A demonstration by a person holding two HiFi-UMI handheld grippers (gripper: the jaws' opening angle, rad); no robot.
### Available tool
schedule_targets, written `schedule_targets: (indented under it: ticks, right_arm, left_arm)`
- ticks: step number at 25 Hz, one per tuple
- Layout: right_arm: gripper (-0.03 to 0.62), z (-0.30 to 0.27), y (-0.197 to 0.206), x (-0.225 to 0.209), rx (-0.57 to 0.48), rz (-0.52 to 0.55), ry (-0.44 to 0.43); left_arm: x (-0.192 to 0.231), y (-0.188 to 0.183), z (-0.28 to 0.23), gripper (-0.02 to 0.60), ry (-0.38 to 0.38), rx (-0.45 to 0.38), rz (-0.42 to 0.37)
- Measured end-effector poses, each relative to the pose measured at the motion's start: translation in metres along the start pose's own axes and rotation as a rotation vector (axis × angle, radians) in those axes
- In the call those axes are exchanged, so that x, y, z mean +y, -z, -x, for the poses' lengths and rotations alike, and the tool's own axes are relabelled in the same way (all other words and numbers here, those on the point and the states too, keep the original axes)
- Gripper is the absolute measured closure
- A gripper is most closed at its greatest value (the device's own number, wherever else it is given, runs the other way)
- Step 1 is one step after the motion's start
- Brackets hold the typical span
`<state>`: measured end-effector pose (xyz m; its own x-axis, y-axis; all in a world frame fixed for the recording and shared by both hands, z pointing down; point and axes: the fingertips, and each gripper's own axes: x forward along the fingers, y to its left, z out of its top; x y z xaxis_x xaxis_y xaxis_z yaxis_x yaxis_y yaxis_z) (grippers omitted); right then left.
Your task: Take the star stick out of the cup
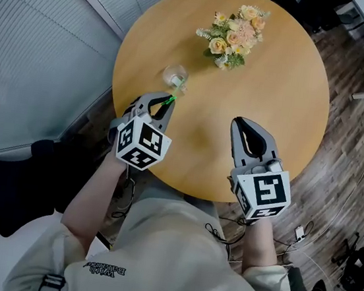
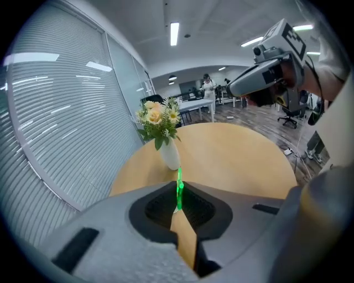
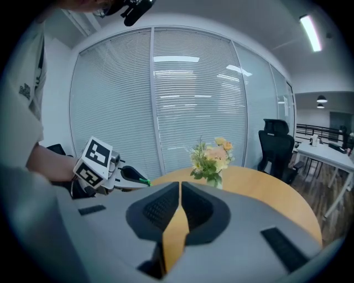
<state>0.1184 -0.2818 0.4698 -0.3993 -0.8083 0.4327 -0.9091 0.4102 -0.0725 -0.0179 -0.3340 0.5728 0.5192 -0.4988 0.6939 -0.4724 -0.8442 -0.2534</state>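
Clamping the green star stick (image 2: 179, 190), the left gripper (image 1: 168, 100) has its jaws drawn nearly together on the thin shaft, the pads pressing it from both sides and the lit green length standing up just past the tips. Clear glass cup (image 1: 175, 75): directly ahead of those tips and very near them; the stick slants toward it, though whether its far end is inside the rim cannot be told. Round wooden table (image 1: 269, 86): its near-left edge runs under the left gripper's body, so only the jaw tips reach over the top. Vase of pale flowers (image 1: 233, 35): farther ahead of the left gripper and off to its right, well apart from the cup, with bare tabletop between. Glass wall with blinds (image 2: 55, 121): close along the left gripper's outer side, beyond the table edge. Right gripper (image 1: 239, 124): jaws together with nothing between them, level with the left one and well apart to its right, over the table's near edge. Ahead of it lies open tabletop out to the far rim. Wooden floor (image 1: 347, 150): beyond the edge on its right.
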Motion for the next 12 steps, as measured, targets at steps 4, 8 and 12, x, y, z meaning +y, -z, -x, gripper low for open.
schedule_targets:
  ticks: [4,8,12]
  right_arm:
    - [0.557,0.011,-0.010,0.001,-0.024,0.013,0.005]
    - [0.557,0.021,-0.022,0.006,-0.054,0.025,0.003]
    - [0.557,0.031,-0.033,0.015,-0.084,0.042,-0.004]
  left_arm:
    - [0.003,-0.013,0.026,0.549,0.002,-0.033,0.033]
    - [0.006,-0.029,0.057,0.549,-0.037,-0.091,0.055]
    - [0.009,-0.047,0.091,0.549,-0.087,-0.143,0.034]
